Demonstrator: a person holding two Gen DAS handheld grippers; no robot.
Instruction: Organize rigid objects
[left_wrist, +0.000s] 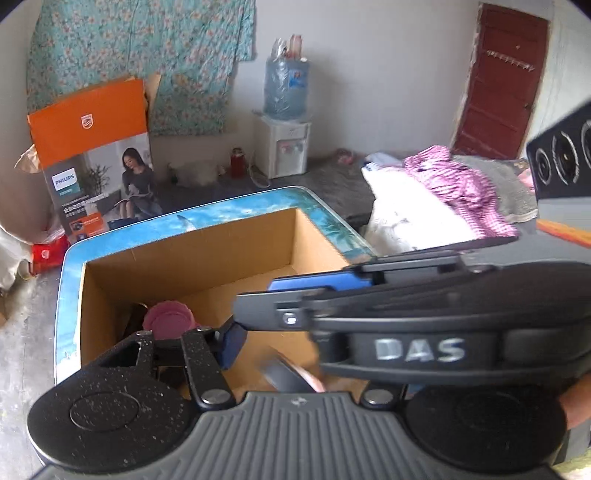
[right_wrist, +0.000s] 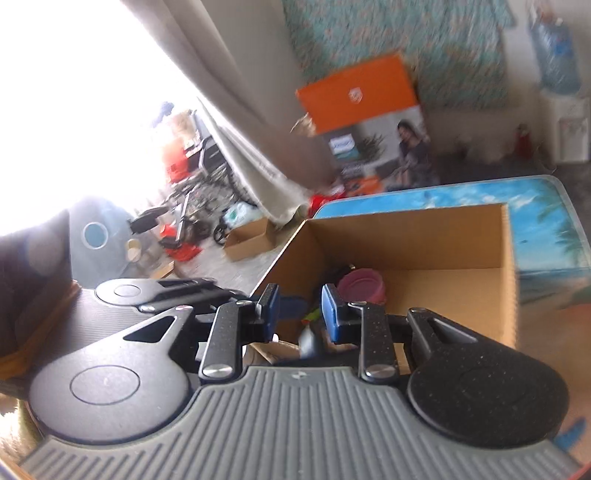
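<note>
An open cardboard box (left_wrist: 192, 251) (right_wrist: 406, 236) stands on a table with a blue beach print (left_wrist: 236, 210) (right_wrist: 535, 221). Inside it lie a pink round lid (left_wrist: 168, 319) (right_wrist: 360, 284), a dark item (left_wrist: 135, 317) beside it and a small green piece (right_wrist: 312, 315). My right gripper (right_wrist: 301, 314) hovers over the box's near corner, its blue pads a little apart with nothing pressed between them. Its grey housing (left_wrist: 424, 350) crosses the left wrist view and hides one finger of my left gripper (left_wrist: 297, 339). The left gripper's visible blue pad (left_wrist: 231, 343) touches nothing.
An orange Philips carton (left_wrist: 92, 147) (right_wrist: 362, 96) stands on the floor behind the table. A water dispenser (left_wrist: 286, 122) is at the back wall. Clothes (left_wrist: 443, 192) are piled at the right. A small cardboard box (right_wrist: 249, 240) and clutter lie by the curtain.
</note>
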